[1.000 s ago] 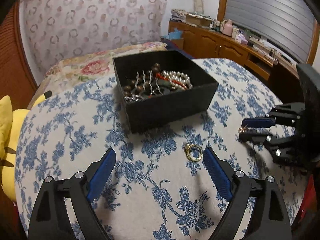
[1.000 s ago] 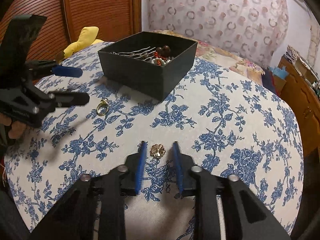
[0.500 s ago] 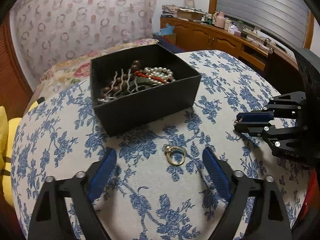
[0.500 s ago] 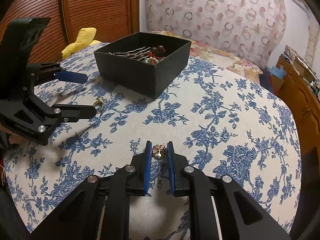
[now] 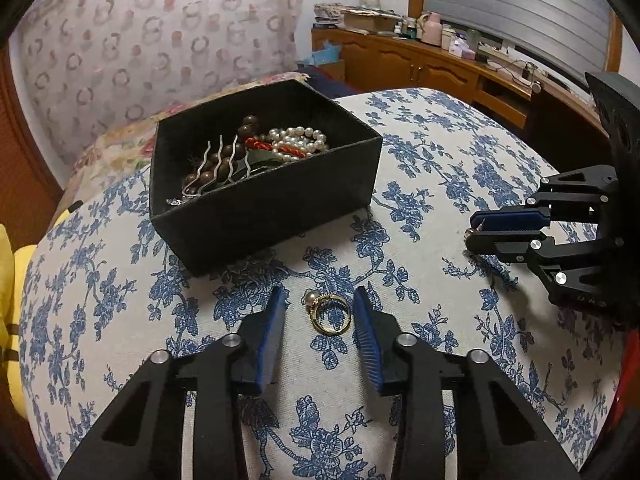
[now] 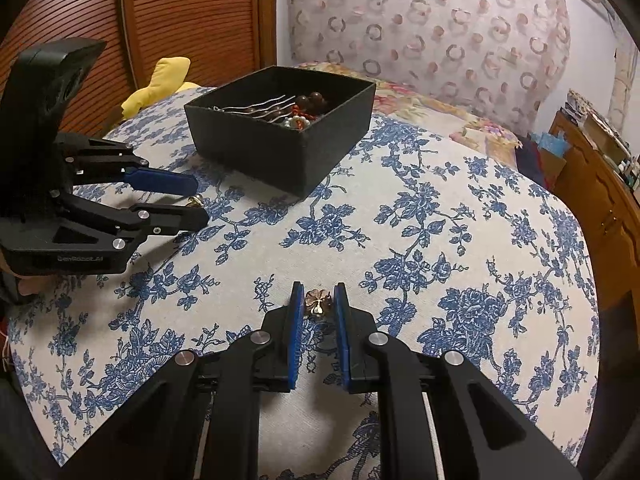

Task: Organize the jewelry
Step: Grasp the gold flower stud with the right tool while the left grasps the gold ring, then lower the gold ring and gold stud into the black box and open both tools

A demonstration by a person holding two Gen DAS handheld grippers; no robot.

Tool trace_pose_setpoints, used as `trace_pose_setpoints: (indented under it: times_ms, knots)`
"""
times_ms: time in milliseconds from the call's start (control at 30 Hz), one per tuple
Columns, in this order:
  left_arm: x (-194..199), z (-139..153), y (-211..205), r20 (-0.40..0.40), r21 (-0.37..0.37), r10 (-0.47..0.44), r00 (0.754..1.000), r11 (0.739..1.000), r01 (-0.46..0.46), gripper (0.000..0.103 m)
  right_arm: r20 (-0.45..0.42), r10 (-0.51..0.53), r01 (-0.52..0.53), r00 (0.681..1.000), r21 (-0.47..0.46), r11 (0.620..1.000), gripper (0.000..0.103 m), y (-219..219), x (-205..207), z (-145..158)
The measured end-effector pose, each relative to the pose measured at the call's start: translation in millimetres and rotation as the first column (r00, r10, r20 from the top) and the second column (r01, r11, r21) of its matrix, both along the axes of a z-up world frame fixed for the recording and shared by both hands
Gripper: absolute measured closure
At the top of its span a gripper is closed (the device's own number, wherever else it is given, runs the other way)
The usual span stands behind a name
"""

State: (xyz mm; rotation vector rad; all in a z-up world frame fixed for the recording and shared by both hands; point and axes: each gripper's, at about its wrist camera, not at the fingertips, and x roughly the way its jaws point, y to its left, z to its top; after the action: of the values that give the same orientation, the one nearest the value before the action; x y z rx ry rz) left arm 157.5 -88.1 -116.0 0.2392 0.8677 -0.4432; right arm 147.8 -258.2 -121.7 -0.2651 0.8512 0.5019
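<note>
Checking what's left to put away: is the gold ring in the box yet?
Out. The gold ring lies on the tablecloth before the black box, between the closing left gripper pads.

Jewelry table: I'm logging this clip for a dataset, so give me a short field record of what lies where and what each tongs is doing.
surface: blue floral tablecloth
box: black open box holding a pearl strand, brown beads, wavy hairpins
loose piece one: gold ring on the cloth, between the left tongs, jaws closing, pads not yet touching it
loose piece two: gold flower-shaped piece gripped by the right tongs, at cloth level
</note>
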Motion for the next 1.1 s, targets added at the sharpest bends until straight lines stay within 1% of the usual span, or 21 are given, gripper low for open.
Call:
trace_pose_setpoints:
  times_ms: [33, 267, 500, 733, 833, 1100]
  knots:
    - [-0.4, 0.1, -0.7, -0.001, -0.002, -0.004, 1.0, 1.0, 0.004, 0.081, 0.001, -0.001, 0.001, 1.0, 0.001, 1.0, 0.086, 0.0, 0.0, 0.1]
    - [-0.1, 2.3, 2.8, 0.005, -0.014, 0.009, 1.0, 1.0, -0.009, 0.081, 0.013, -0.001, 0.001, 1.0, 0.011, 1.0, 0.086, 0.8, 2.6, 7.4]
    - [2.9, 20.2, 11.6, 0.044, -0.056, 0.036, 0.998, 0.998, -0.033, 0.081, 0.053, 0.002, -0.004, 0.999, 0.041, 0.999, 0.086, 3.4, 12.1, 27.0]
    - [12.4, 40.4, 15.3, 0.08, -0.087, 0.059, 0.995, 0.995, -0.052, 0.081, 0.102, 0.024, -0.034, 0.994, 0.091, 0.995, 0.086, 13.3, 27.9, 53.6]
    - [17.3, 47.1, 18.5, 0.089, -0.101, 0.07, 0.994, 0.993, -0.061, 0.081, 0.121, 0.039, -0.051, 0.992, 0.098, 0.994, 0.086, 21.4, 35.2, 60.7]
    - [32.5, 58.4, 32.1, 0.102, -0.134, 0.104, 0.989, 0.987, -0.09, 0.081, 0.128, 0.063, -0.079, 0.99, 0.123, 0.989, 0.086, 40.1, 63.7, 65.2]
